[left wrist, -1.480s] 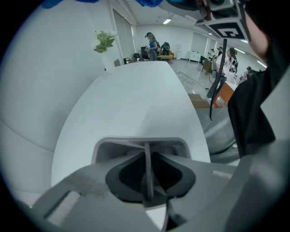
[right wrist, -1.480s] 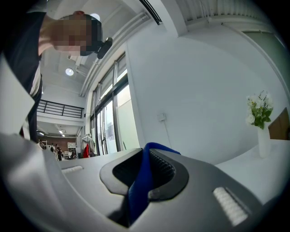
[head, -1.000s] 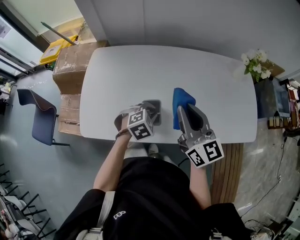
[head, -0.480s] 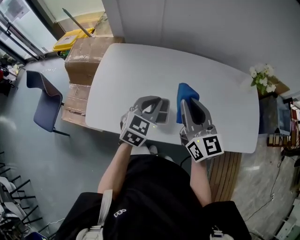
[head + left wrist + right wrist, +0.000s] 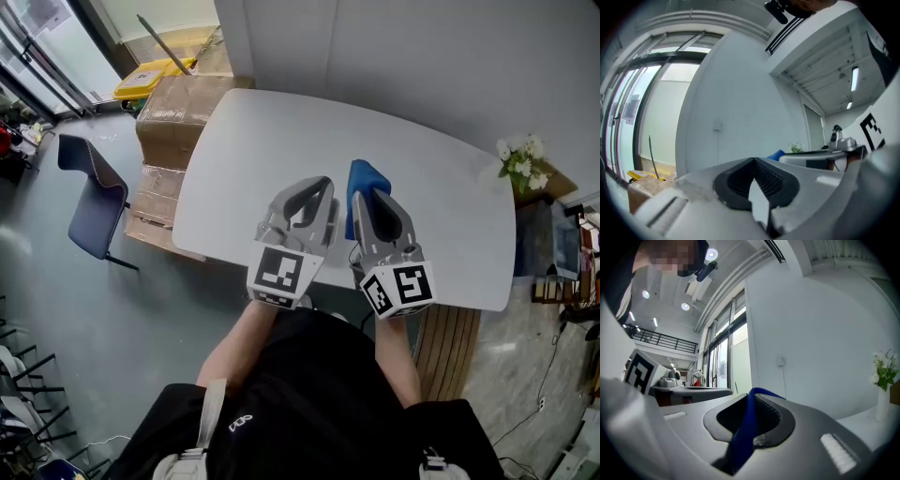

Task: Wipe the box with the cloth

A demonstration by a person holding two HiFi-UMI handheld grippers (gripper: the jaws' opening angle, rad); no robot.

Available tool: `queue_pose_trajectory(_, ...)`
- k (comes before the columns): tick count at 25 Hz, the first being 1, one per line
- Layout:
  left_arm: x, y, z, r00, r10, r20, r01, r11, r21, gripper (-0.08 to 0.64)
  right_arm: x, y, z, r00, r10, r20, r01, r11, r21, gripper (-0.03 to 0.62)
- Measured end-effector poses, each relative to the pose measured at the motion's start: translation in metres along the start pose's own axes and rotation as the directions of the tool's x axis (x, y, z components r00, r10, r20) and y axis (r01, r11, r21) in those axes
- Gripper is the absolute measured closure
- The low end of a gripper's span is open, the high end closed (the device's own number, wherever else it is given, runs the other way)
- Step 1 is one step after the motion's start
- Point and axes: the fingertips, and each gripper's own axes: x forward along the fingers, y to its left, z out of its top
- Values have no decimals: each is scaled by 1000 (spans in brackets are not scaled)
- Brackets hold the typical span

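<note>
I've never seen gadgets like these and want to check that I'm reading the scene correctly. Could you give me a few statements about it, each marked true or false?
1. The right fingers pinch a blue cloth. True.
2. The left fingers hold nothing. False: they have just closed on a thin white piece.
3. The cardboard boxes sit on top of the table. False: they stand on the floor beside it.
4. A dark blue chair stands on the floor near those boxes. True.
</note>
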Motion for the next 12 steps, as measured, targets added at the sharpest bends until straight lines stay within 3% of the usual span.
queue_pose_trajectory(5, -5, 0, 8, 999, 20, 32, -18, 999, -44, 560, -1, -1, 1, 998, -51, -21, 50, 998, -23, 549)
queue_pose_trajectory(12, -7, -8, 8, 1000, -6, 28, 8, 997, -77, 560, -6, -1, 0, 998, -58, -23, 58, 998, -23, 549)
